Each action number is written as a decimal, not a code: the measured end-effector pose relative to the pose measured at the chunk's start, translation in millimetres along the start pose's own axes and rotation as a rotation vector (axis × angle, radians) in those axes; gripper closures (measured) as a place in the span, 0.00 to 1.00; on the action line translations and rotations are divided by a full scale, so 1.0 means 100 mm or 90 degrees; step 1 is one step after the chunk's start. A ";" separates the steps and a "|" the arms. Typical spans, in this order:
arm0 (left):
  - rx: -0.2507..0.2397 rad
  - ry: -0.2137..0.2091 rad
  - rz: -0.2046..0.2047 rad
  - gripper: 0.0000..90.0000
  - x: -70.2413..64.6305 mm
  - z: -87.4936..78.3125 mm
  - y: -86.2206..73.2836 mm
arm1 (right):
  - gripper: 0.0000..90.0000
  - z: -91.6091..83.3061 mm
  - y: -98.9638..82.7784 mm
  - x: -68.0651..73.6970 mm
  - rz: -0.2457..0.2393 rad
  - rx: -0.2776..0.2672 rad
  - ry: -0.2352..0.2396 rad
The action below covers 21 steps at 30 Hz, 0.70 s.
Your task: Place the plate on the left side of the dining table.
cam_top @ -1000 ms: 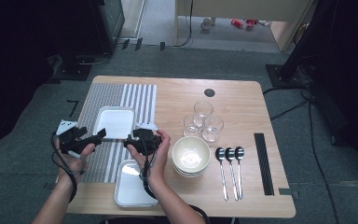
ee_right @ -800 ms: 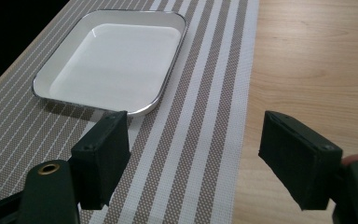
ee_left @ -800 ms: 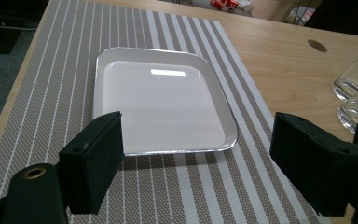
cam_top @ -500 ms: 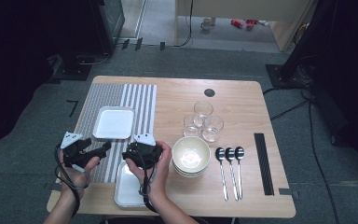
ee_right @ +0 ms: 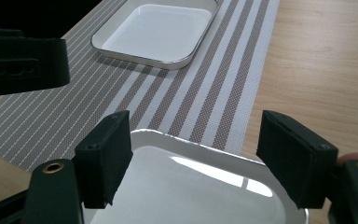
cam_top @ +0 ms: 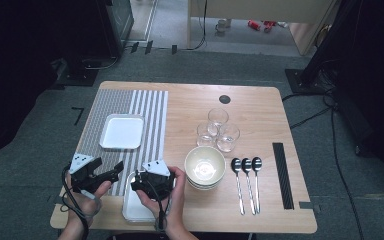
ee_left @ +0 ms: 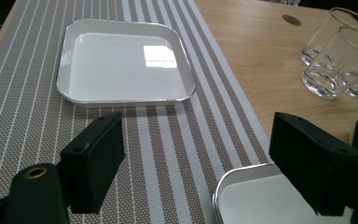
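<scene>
Grippers (cam_top: 117, 175) withdrawn nearward, far tray (cam_top: 122, 131) seemingly released

Left gripper (cam_top: 111, 174) open, level; right gripper (cam_top: 139, 184) open, hand-held low

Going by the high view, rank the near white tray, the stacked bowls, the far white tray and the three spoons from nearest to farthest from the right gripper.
1. Near white tray, directly under the right gripper.
2. Stacked bowls, just to its right.
3. Far white tray, beyond it on the striped mat.
4. Spoons, right of the bowls.
</scene>
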State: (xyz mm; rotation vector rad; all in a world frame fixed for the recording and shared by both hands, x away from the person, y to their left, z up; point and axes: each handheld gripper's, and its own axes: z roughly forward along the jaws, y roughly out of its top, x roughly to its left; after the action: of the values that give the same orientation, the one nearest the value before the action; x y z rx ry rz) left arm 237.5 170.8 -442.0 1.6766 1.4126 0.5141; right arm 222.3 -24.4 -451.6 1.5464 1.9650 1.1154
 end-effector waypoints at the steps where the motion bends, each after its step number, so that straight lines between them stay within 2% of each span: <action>1: 0.001 -0.003 -0.002 0.20 -0.01 0.00 -0.01 | 0.29 -0.03 -0.02 -0.01 -0.003 -0.003 0.004; 4: 0.003 -0.006 0.002 0.20 -0.06 -0.02 -0.05 | 0.29 -0.13 -0.07 -0.03 -0.012 -0.011 0.012; 7: 0.009 -0.006 0.019 0.21 -0.13 -0.02 -0.08 | 0.29 -0.24 -0.14 -0.05 -0.024 -0.018 0.020; 10: 0.012 -0.013 0.020 0.21 -0.20 -0.02 -0.11 | 0.29 -0.30 -0.19 -0.09 -0.037 -0.027 0.016; 14: 0.021 -0.021 0.030 0.21 -0.31 -0.02 -0.18 | 0.29 -0.38 -0.26 -0.15 -0.028 -0.024 0.025; 21: 0.034 -0.037 0.050 0.21 -0.48 0.02 -0.25 | 0.29 -0.54 -0.40 -0.26 -0.033 -0.033 0.024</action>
State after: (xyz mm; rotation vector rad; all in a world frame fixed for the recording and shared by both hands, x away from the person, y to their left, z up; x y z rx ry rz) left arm 210.7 124.8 -453.5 1.7811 1.3328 0.4718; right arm 166.8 -70.2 -454.5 1.4498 1.9738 1.1717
